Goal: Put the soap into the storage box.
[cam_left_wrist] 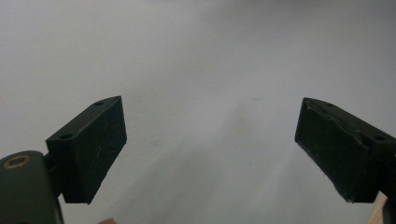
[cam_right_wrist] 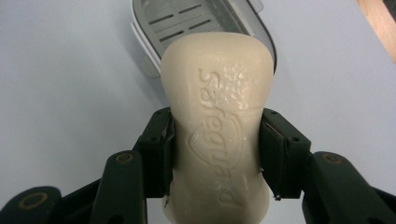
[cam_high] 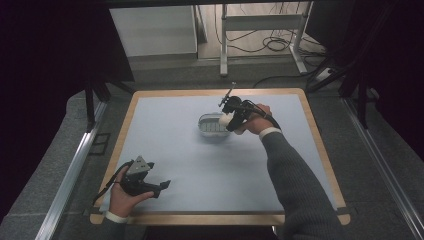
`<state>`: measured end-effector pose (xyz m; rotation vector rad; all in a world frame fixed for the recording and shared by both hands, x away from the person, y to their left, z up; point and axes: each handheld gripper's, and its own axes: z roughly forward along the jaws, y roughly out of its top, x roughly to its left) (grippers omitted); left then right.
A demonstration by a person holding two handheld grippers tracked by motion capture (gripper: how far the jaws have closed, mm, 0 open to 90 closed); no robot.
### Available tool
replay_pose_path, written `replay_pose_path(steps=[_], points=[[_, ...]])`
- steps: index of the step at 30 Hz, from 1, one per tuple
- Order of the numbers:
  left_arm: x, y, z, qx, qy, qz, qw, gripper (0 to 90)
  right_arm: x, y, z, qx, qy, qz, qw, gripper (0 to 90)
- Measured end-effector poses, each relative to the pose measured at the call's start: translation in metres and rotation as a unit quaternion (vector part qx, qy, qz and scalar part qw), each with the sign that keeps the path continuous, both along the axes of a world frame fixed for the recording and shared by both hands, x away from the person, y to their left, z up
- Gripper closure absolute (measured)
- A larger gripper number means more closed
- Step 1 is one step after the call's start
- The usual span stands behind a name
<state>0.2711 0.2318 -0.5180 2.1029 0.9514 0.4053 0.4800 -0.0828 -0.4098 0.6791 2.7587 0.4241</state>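
A cream bar of soap (cam_right_wrist: 217, 121) with raised lettering is clamped between the two black jaws of my right gripper (cam_right_wrist: 215, 154). In the high view the soap (cam_high: 225, 120) hangs at the right rim of a pale oval soap dish (cam_high: 209, 126) with a slotted floor, near the mat's middle back; the right gripper (cam_high: 231, 119) is shut on it. The dish (cam_right_wrist: 196, 21) lies just beyond the bar's far end. My left gripper (cam_high: 161, 188) rests near the front left of the mat, jaws wide apart with nothing between them, over bare mat (cam_left_wrist: 205, 70).
A light blue mat (cam_high: 190, 165) covers a wooden tabletop (cam_high: 215, 218). A table frame and loose cables (cam_high: 272, 42) stand on the floor beyond the far edge. Metal rails (cam_high: 67, 180) run along both sides.
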Motion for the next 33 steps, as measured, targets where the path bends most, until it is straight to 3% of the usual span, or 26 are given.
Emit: replay_pose_path(steps=[9,22,27,33], points=[[0.000,-0.002,-0.002,-0.002,0.004,0.000,1.0000,9.5,0.013,0.012,-0.003,-0.011,-0.014,0.020,0.9996,49.9],[0.000,-0.001,-0.001,-0.002,0.001,-0.001,1.0000,9.5,0.027,0.037,-0.022,-0.015,-0.006,0.042,0.9990,49.9],[0.000,0.001,0.000,-0.002,0.000,-0.001,1.0000,9.5,0.031,0.043,-0.022,-0.027,-0.013,0.052,0.9982,49.9],[0.000,0.000,0.000,-0.002,0.001,-0.001,1.0000,9.5,0.036,0.047,-0.020,-0.019,-0.012,0.070,0.9973,49.9]])
